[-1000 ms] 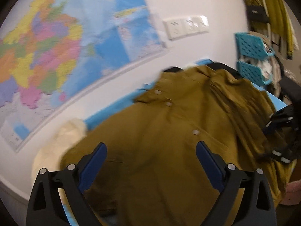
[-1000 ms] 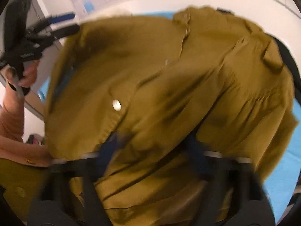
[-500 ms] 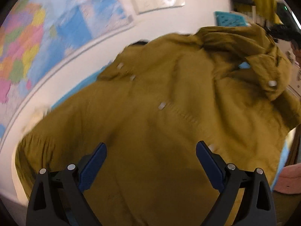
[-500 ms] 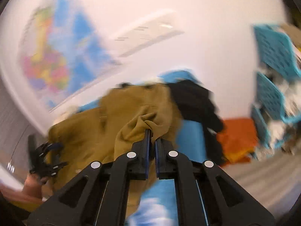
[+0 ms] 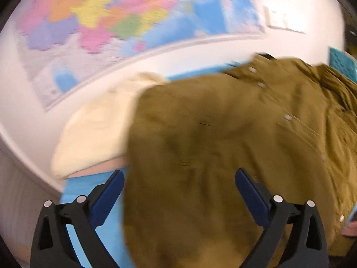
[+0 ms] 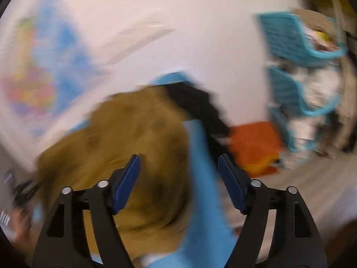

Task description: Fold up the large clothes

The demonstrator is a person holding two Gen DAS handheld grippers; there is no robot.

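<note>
Olive-brown button-front shirt (image 5: 223, 145): large cotton garment, spread across a light-blue table cover (image 5: 78, 192); white buttons run in a line toward the collar at far right. Both views blurred.

Left gripper (image 5: 178, 192): black frame, blue pads, jaws wide apart, nothing between them in grasp. The shirt's near edge lies below and between the fingers, reaching under the right finger (image 5: 252, 192); the left finger sits over bare blue cover.

Right gripper (image 6: 179, 178): jaws likewise apart, empty. The shirt (image 6: 125, 138) lies ahead and to the left, passing under the left finger; the right finger is over the blue cover's (image 6: 200, 178) edge.

Cream cloth bundle (image 5: 96, 125): just beside the shirt's left edge, against the wall.

Black garment (image 6: 198, 105): beyond the shirt, touching it.

Coloured wall map (image 5: 116, 15): behind the table.
</note>
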